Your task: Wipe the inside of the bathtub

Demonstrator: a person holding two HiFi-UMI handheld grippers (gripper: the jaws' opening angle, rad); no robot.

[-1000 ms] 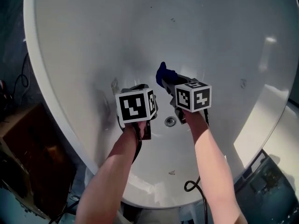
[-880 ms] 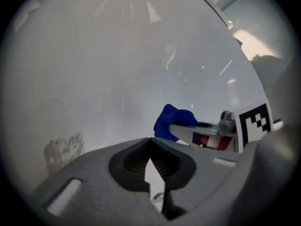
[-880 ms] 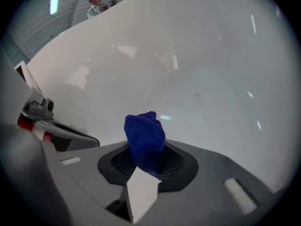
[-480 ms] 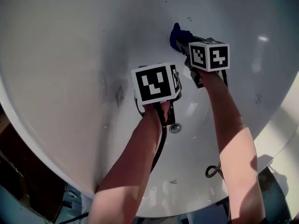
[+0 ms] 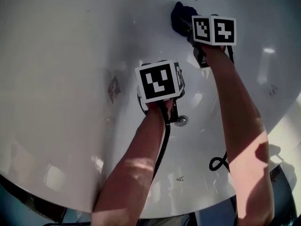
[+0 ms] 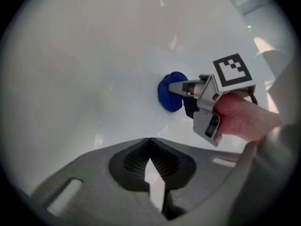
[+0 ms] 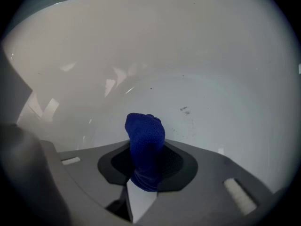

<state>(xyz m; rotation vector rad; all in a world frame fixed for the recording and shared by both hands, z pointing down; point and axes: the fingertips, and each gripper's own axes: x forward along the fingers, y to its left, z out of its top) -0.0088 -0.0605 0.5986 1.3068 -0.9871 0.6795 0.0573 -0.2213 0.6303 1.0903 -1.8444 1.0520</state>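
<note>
Right gripper view: right gripper (image 7: 146,166) jaws clamped on a bunched blue cloth (image 7: 146,140), which sticks out past the tips. Left gripper view: left gripper (image 6: 149,142) jaws tip to tip, nothing between. Cloth's front end touches the bathtub (image 7: 221,69) white inner surface, beyond the drain (image 5: 180,120). Left gripper is held near the drain. Brownish smudge (image 5: 113,88) on the tub surface to its left.

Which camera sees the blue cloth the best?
The right gripper view: the blue cloth sits big and close in the middle, pinched in the right claw. The left gripper view shows it small, against the tub. The head view shows only a dark bit beyond the marker cube.
</note>
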